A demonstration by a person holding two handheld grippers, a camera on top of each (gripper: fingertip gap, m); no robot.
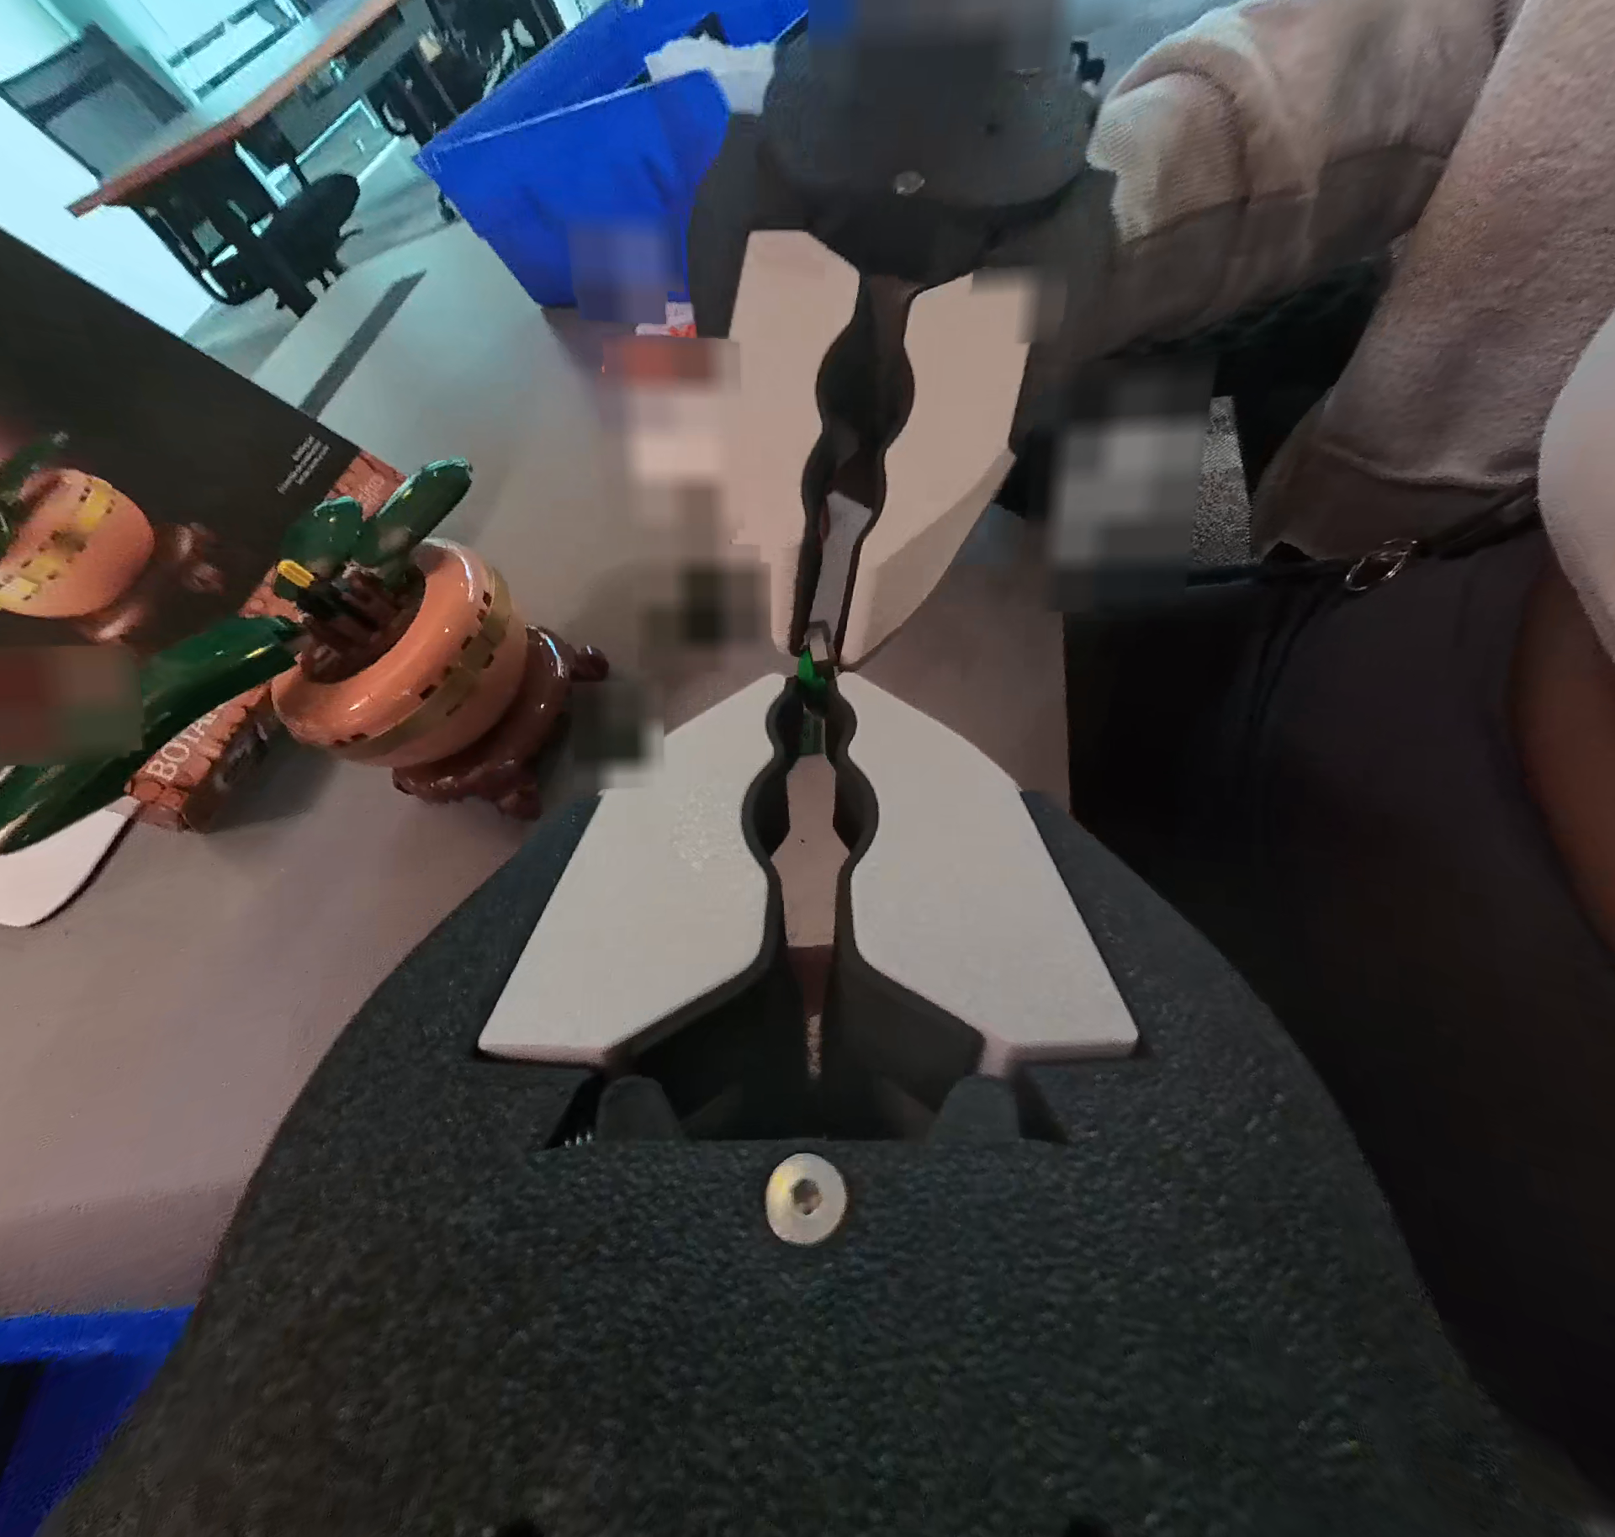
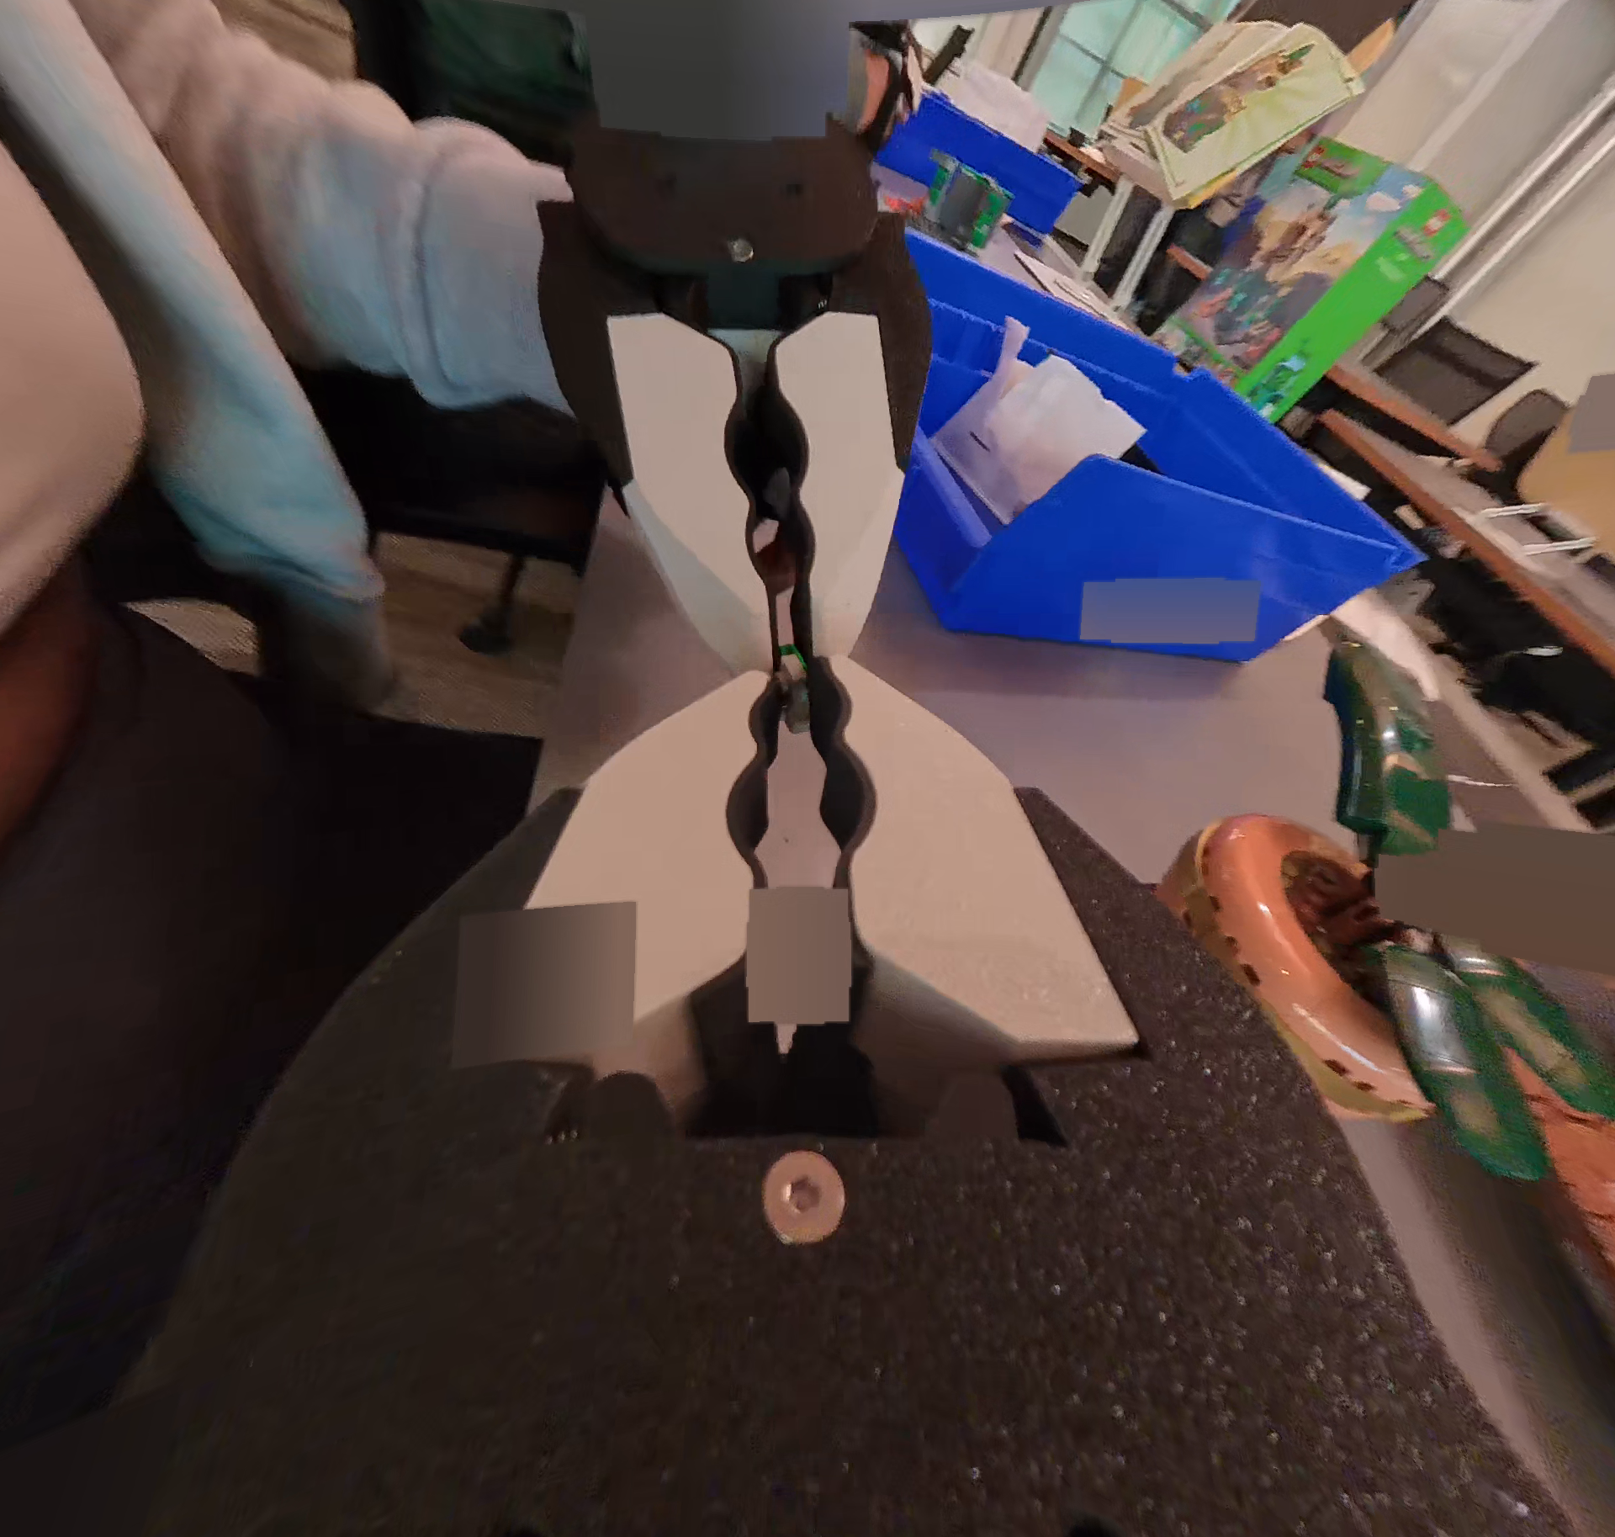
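My two grippers meet tip to tip above a grey table [image 1: 218,1014]. In the left wrist view my left gripper [image 1: 808,695] is shut on a small green brick piece [image 1: 807,670]. My right gripper [image 1: 820,640] faces it from above, shut on a small grey piece [image 1: 819,631] that touches the green one. In the right wrist view my right gripper [image 2: 793,700] holds the grey piece [image 2: 797,698], and the left gripper [image 2: 791,652] opposite shows a sliver of green [image 2: 788,654]. A brick-built potted plant [image 1: 411,656] stands to the left, and also shows in the right wrist view [image 2: 1293,953].
A dark instruction booklet [image 1: 131,464] lies behind the potted plant. A blue bin [image 2: 1136,516] with white bags stands on the table beyond the grippers, seen too in the left wrist view [image 1: 594,149]. Toy boxes [image 2: 1311,254] and desks stand farther off. A person's sleeve [image 1: 1311,140] holds each gripper.
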